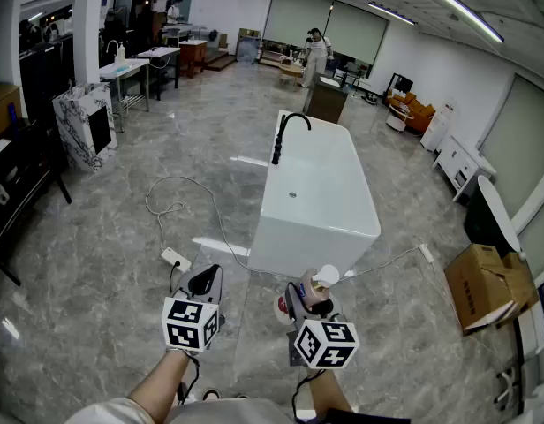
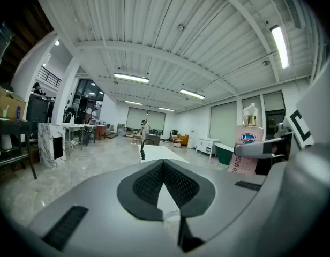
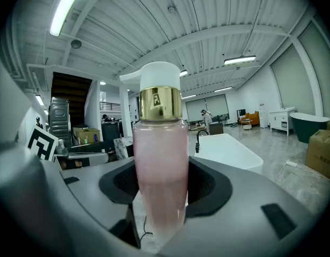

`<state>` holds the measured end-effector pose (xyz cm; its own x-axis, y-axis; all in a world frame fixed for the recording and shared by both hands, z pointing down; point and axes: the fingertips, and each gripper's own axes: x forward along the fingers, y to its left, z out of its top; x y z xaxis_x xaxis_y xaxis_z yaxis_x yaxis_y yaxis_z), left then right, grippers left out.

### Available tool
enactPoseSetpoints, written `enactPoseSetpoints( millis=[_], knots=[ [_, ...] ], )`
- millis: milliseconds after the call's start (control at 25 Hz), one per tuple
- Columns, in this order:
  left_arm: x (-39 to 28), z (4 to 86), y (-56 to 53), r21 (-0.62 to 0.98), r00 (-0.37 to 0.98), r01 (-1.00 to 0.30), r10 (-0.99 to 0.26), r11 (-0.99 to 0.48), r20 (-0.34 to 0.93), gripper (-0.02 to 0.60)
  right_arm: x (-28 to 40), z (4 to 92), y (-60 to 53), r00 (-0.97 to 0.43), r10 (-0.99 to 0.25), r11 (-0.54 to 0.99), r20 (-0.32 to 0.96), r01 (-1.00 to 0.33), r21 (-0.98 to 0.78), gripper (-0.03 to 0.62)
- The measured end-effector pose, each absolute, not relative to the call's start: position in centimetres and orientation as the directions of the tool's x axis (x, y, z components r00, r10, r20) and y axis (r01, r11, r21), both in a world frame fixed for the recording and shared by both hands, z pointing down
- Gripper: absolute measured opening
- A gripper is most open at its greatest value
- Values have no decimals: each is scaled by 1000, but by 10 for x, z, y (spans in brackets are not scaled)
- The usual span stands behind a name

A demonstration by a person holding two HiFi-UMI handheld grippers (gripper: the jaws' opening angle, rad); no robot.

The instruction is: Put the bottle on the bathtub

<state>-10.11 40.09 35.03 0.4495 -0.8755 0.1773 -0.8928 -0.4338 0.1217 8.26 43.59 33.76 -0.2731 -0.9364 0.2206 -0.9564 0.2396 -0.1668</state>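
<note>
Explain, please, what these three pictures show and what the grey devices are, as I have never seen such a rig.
No robot here: a person holds tongs in each hand. One picture comes from a camera on the person's head, looking down; the other two from cameras riding on the tongs. The right tongs grip a pink pump bottle, upright. The left tongs are shut and empty. Ahead on the floor stands a white bathtub with a black faucet; the bottle is not on it yet.

upright pink pump bottle (image 3: pixel 159 159), gold collar, gripped in right tool (image 3: pixel 160 197), white freestanding bathtub (image 1: pixel 321 193) just ahead
</note>
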Motion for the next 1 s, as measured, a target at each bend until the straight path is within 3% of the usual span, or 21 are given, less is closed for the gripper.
enactPoseSetpoints(
  millis=[1000],
  knots=[
    [-122, 367, 385, 122, 493, -870, -845, -478, 208, 3, 70, 342, 424, -241, -945, 191, 222, -956, -224, 236]
  ],
)
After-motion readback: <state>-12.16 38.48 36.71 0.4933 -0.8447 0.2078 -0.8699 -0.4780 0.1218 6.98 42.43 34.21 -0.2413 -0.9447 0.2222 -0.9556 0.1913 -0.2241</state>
